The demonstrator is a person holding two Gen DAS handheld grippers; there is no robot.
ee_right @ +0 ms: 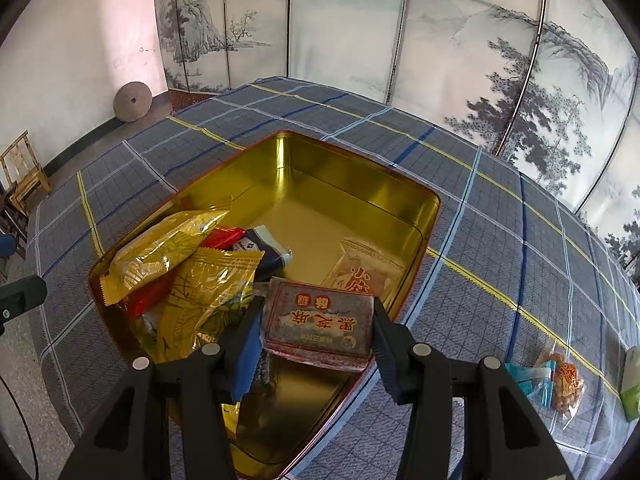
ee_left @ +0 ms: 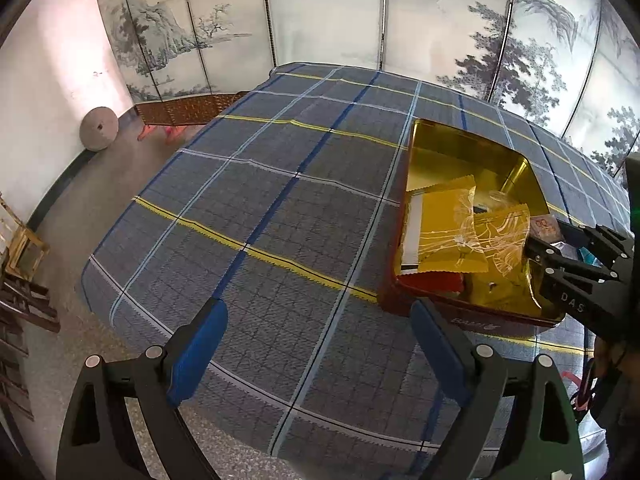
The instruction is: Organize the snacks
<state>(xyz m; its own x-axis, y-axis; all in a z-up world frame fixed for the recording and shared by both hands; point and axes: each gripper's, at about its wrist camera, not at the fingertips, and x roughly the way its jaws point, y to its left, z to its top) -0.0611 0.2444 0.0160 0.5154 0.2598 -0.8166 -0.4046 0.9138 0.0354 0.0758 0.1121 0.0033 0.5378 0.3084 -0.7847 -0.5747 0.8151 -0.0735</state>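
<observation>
A gold-lined tin box [ee_right: 360,184] with red outer walls sits on the checked tablecloth; it also shows in the left wrist view [ee_left: 460,152]. It holds several snack packets, among them yellow ones [ee_right: 168,248] and a clear orange one [ee_right: 364,272]. My right gripper [ee_right: 318,320] is shut on a dark grey-red snack packet [ee_right: 320,324] and holds it over the near part of the tin. My left gripper [ee_left: 316,344] is open and empty above the cloth, left of the tin. The right gripper shows at the tin's right side in the left wrist view [ee_left: 560,256].
A clear bag of snacks [ee_right: 560,380] and a green packet [ee_right: 632,388] lie on the cloth right of the tin. The table [ee_left: 280,184] drops off at its left and near edges. A folding screen [ee_left: 320,12] stands behind. A wooden chair [ee_right: 24,172] stands by the wall.
</observation>
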